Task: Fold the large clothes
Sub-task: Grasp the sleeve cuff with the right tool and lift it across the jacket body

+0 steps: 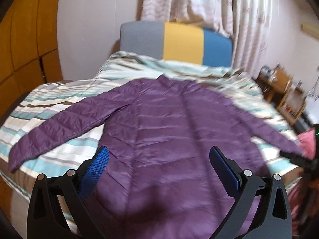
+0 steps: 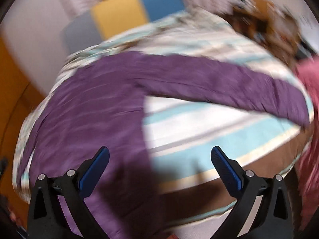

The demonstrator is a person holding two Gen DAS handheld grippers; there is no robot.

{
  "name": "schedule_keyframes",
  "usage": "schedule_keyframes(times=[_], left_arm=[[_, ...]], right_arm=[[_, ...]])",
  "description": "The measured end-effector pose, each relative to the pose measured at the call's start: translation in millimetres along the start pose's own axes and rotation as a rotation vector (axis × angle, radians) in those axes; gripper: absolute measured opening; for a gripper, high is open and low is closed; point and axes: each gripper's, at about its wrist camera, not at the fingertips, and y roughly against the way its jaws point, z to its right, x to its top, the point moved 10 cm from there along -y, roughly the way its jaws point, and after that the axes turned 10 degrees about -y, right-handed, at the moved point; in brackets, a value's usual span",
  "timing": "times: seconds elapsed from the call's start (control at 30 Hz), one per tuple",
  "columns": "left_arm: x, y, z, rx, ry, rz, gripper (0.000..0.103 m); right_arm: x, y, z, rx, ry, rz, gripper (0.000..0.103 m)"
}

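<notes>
A purple quilted jacket (image 1: 165,127) lies spread flat on a striped bed (image 1: 59,91), collar toward the headboard, both sleeves stretched out sideways. My left gripper (image 1: 159,153) is open and empty, hovering over the jacket's lower body. In the blurred right wrist view the jacket (image 2: 93,107) fills the left half, with one sleeve (image 2: 229,85) reaching right to the bed edge. My right gripper (image 2: 160,153) is open and empty above the jacket's side hem and the bare bedspread (image 2: 199,123).
A grey, yellow and blue headboard (image 1: 179,41) stands at the far end under patterned curtains (image 1: 209,4). A wooden wardrobe (image 1: 26,39) is at left. A cluttered wooden shelf (image 1: 283,91) and a pink cloth (image 1: 307,141) sit at the bed's right side.
</notes>
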Motion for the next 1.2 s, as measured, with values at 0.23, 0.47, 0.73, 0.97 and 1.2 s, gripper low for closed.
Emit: schedule_keyframes(times=[0.23,0.47,0.73,0.97,1.2], left_arm=[[-20.2,-81.3,-26.2,0.055,-0.049,-0.111,0.1],[-9.5,-122.3,-49.1,0.141,-0.048,-0.095,0.1],[-7.0,-154.8,-81.1,0.225,0.006,-0.164,0.1],[-25.9,-172.6,-90.7,0.227,0.053,-0.239,0.1],[-29.3,-175.2,-84.4,0.278,0.007,-0.26,0.1]], right_arm=[[54.5,-25.8,109.7,0.063,-0.444,0.074,0.095],[93.2,-16.0,179.8,0.105,-0.732,0.236,0.073],[119.5,-9.0,224.5,0.101,-0.891,0.347,0.038],[125.4,-1.2,223.3,-0.046,-0.738,0.362,0.013],[157.5,8.3,103.5,-0.139,-0.291,0.475,0.012]])
